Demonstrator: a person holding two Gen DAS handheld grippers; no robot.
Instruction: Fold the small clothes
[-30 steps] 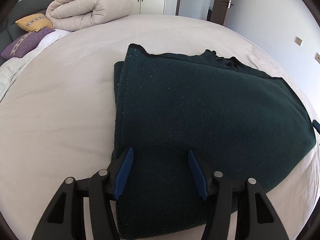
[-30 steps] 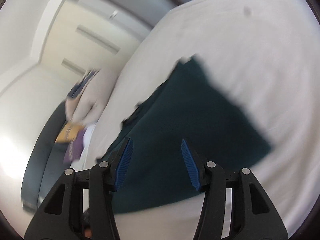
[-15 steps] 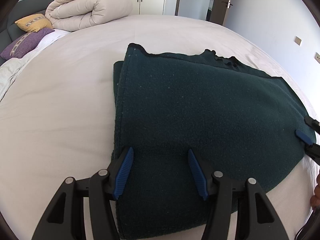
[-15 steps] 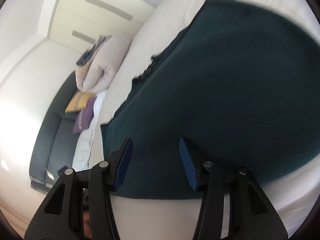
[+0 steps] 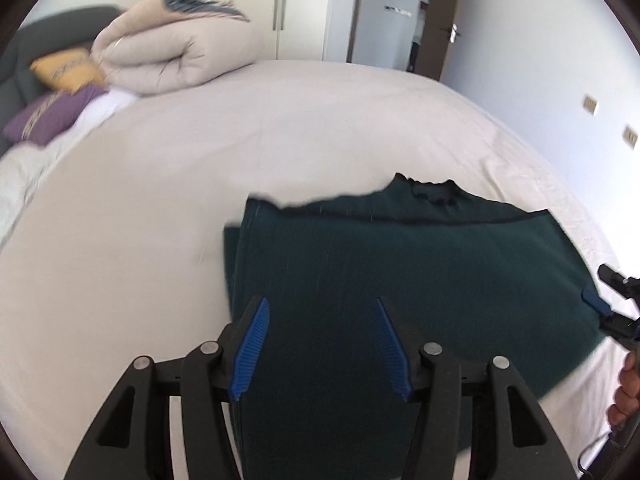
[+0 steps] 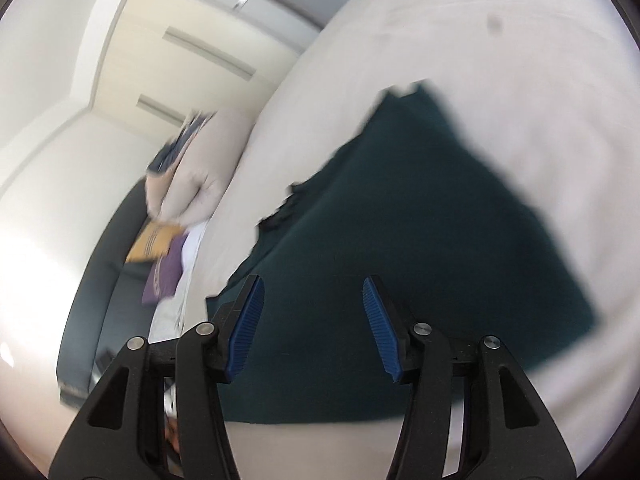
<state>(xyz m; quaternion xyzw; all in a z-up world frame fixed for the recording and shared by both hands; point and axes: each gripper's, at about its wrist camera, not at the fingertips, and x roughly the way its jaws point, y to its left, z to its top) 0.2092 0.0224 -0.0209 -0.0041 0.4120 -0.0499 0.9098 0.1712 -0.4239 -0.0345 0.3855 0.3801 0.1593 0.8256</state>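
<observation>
Since a second ago my left gripper [image 5: 322,346] has lifted away from the dark green garment [image 5: 420,300], so more of the pale bedsheet [image 5: 168,208] shows around it and the folded cloth sits lower in the left wrist view. Far left on the bed lie a purple cushion [image 5: 48,120] and a yellow cushion [image 5: 64,70], with a rolled beige duvet [image 5: 176,58] just beside them (all a bit smeared by motion). My left jaws are closing slightly but stand apart above the cloth, pinching nothing. The garment lies folded flat on the sheet, its ragged collar edge at the far side. At its right edge I see my right gripper [image 5: 600,300], with a hand [image 5: 626,392] behind it. From the right wrist view, the right gripper [image 6: 312,326] has its jaws opening, hovering over the garment [image 6: 400,240] without clamping it.
</observation>
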